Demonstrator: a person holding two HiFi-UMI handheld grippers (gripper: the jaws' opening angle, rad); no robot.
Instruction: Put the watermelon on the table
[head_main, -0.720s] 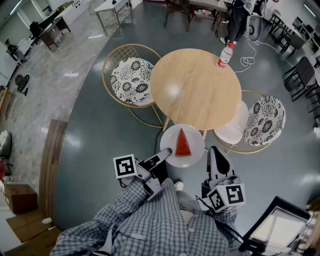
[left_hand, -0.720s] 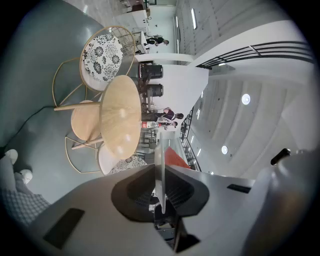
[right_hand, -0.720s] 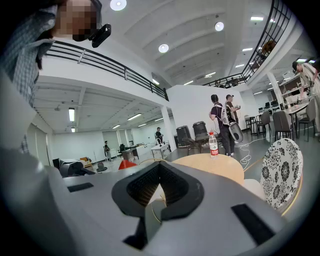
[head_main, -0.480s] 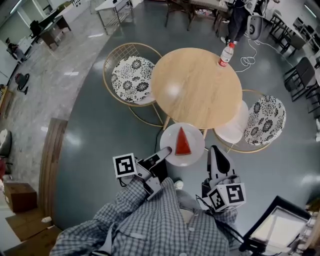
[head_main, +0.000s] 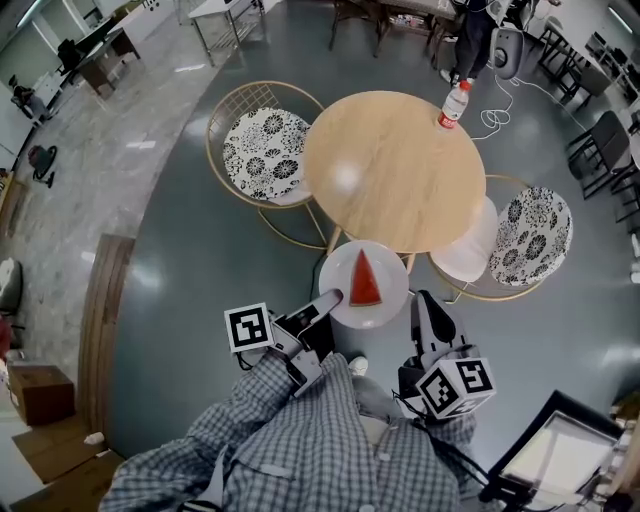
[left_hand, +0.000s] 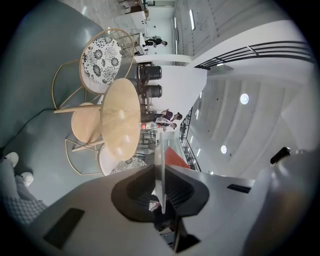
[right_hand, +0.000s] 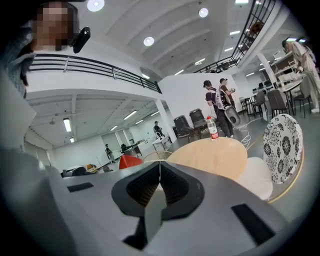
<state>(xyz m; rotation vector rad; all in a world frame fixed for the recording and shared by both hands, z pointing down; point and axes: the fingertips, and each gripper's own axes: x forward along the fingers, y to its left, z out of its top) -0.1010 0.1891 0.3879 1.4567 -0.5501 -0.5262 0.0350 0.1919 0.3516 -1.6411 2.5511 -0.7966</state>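
— Where is the watermelon (head_main: 365, 280)?
— A red wedge on the white plate (head_main: 392, 303), at the near edge of the round table (head_main: 395, 170) (in the air, short of it).
— Held how?
— The left gripper (head_main: 330, 298) clamps the plate's left rim. The right gripper (head_main: 428, 300), jaws together on nothing, sits just right of the plate.

plate (head_main: 385, 300) rim: the stretch at the left gripper (head_main: 334, 297) tip is covered by its jaws.
watermelon (left_hand: 175, 156): in the left gripper view, mostly behind the edge-on plate just past the jaws.
table (head_main: 400, 170) near edge: partly hidden by the plate, ahead of the left gripper.
bottle (head_main: 452, 105) label: too small to read.
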